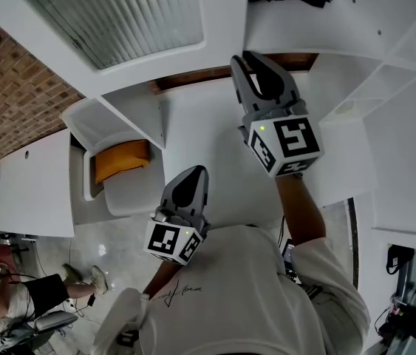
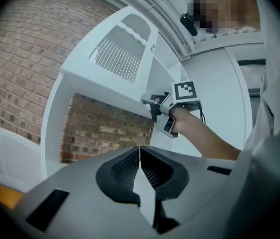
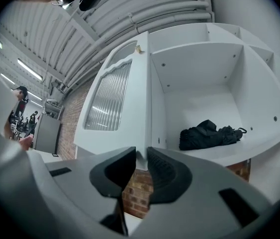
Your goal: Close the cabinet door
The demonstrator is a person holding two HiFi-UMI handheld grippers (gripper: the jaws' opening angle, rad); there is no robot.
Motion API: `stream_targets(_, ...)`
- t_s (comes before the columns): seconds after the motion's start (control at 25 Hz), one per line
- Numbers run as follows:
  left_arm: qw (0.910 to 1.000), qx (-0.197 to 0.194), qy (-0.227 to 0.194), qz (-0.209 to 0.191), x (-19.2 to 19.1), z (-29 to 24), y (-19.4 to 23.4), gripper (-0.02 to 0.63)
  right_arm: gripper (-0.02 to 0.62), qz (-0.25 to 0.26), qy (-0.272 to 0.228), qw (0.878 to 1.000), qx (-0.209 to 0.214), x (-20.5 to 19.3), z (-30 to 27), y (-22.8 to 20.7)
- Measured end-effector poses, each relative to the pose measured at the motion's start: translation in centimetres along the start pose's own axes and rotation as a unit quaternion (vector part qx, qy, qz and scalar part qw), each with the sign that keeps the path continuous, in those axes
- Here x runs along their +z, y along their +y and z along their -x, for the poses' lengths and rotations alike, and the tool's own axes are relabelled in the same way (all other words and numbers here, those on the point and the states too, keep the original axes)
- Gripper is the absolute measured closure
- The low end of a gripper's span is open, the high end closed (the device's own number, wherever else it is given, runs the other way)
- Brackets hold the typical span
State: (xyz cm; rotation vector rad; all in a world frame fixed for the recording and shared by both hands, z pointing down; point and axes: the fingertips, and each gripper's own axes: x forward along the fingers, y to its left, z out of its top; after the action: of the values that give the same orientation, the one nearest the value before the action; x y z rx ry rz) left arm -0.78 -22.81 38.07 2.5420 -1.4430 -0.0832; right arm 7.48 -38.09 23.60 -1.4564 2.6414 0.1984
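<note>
The tall white open-fronted cabinet point(image 3: 199, 73) rises straight ahead of your right hand-held gripper point(image 3: 140, 156), its compartments running above and to the right of the jaws. The white cabinet door point(image 3: 130, 103), with a ribbed glass pane set in its frame, stands swung open; it hangs directly above that hand-held gripper and to its left. The red brick wall point(image 3: 137, 195) shows beneath the door's lower edge, just behind the jaws. A black bundle of fabric point(image 3: 207, 133) lies on the shelf of the compartment up and to the right of your right hand-held gripper, well apart from it. Your right hand-held gripper is closed narrow on the door's lower corner, the thin white edge pinched between the two ribbed pads. Your left hand-held gripper point(image 2: 140, 151) is held low and back from the door, below and left of the right one; its jaws are pressed together at the tips and hold nothing.
</note>
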Motion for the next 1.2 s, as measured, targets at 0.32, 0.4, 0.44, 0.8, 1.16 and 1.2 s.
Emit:
stream_targets(0.32,1.0,-0.007,0.002,-0.001,0.1,1.8,0.1,0.584,0.543,0.002,0.012,1.0,-0.018,-0.7,1.4,0.7)
stream_targets(0.4,1.0,-0.004,0.0,-0.001,0.3,2.3,0.2,0.584,0.546,0.003,0.014,1.0,-0.018,-0.8,1.9,1.1)
stream_targets(0.44,1.0,-0.002,-0.001,-0.002,0.4,2.7,0.3,0.584,0.548,0.003,0.015,1.0,-0.018,-0.9,2.2,1.3)
stream_targets(0.8,1.0,-0.002,0.001,-0.005,0.6,5.6,0.8,0.584,0.555,0.001,0.031,0.999,-0.027,-1.6,4.6,3.6)
stream_targets(1.16,1.0,-0.007,0.005,-0.004,0.7,8.0,1.0,0.584,0.563,-0.005,0.064,0.997,-0.032,-3.6,7.5,5.5)
stream_targets(1.2,1.0,-0.006,0.005,-0.003,0.6,8.3,1.2,0.584,0.565,-0.007,0.07,0.997,-0.028,-3.9,7.8,5.9)
